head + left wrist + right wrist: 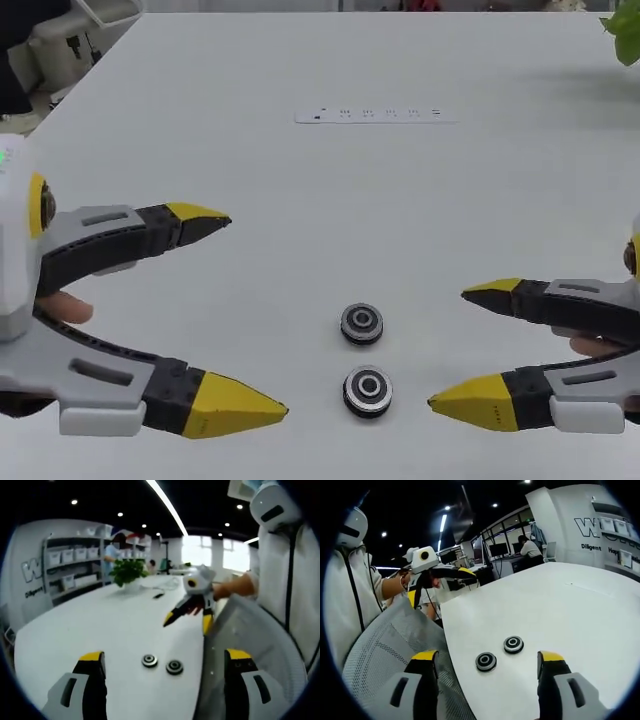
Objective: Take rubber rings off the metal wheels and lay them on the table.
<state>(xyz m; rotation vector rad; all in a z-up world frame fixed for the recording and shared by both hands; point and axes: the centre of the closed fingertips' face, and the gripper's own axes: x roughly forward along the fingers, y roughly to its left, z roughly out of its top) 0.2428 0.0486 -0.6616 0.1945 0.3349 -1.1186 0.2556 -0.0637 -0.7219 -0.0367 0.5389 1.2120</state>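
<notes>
Two wheels lie flat on the white counter [300, 200], close to its near edge and between the two grippers. The far wheel [361, 323] and the near wheel [368, 391] are just beside each other but do not touch. Each one has a metal centre with a black ring [349, 392] around it, so the rings are on the wheels.

The left gripper [256, 313] is at the left of the wheels, held above the counter, and its jaws are spread wide with nothing between them. The right gripper [447, 348] is at the right of the wheels, nearer to them, and its jaws are also spread and hold nothing. The yellow tips of both grippers point toward the wheels. No jaw touches a wheel.

In the left gripper view both wheels show between its own jaws, and the right gripper [186, 625] is behind them with jaws apart. A power strip [375, 115] lies far back on the counter, well apart from the wheels. A plant [628, 30] stands at the far right corner.
</notes>
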